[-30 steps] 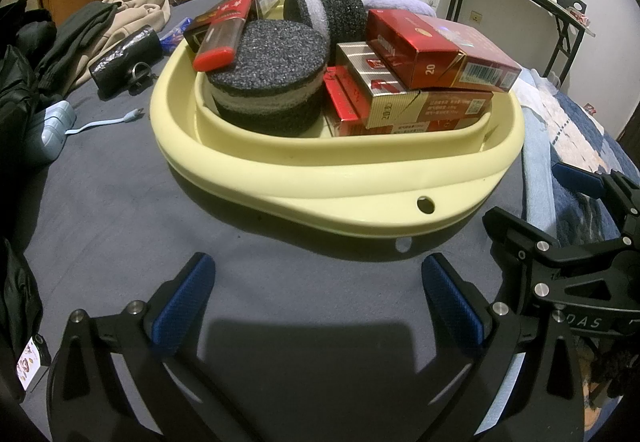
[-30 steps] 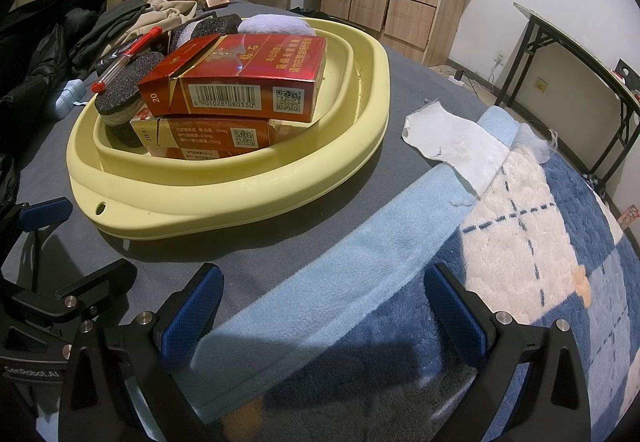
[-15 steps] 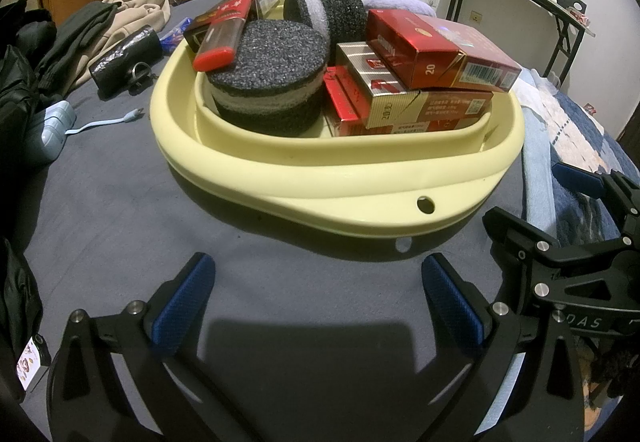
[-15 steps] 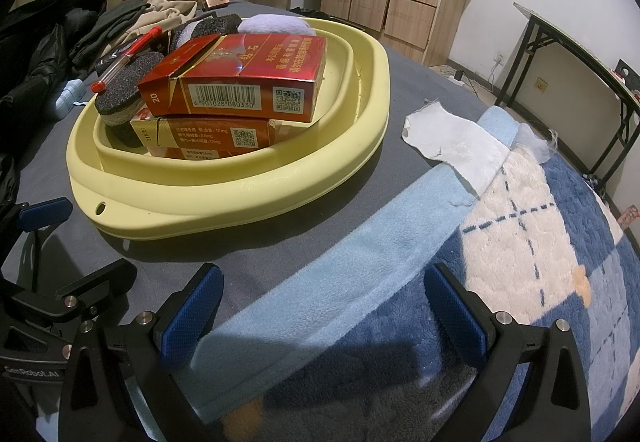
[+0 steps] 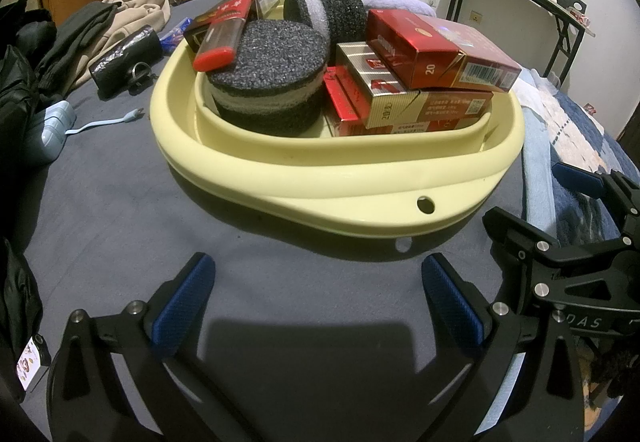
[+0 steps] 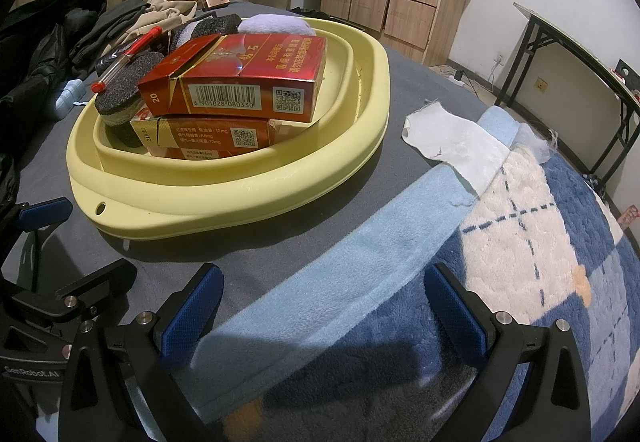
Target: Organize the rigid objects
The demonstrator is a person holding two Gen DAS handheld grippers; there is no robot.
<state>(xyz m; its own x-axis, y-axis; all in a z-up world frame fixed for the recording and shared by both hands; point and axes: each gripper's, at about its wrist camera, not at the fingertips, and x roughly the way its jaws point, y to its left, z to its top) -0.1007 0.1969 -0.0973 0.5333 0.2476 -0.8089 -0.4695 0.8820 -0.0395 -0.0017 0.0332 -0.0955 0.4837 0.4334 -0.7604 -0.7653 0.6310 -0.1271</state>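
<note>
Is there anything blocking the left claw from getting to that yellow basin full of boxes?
Nothing visible does. The left gripper hangs open over bare grey bedcover, and the yellow basin sits straight ahead. The right gripper is off to the side, not between them.

Both views are lit evenly from above by indoor light, moderately bright. A soft shadow is thrown under the near rim of the basin (image 5: 320,178), and darker shadows are cast on the bed near each tool. Mild glare is seen on the top box (image 6: 248,78) in the basin. Focus is sharp around the basin. Strong fisheye bending is seen away from it, and the corners are blacked out by the lens edge.
</note>
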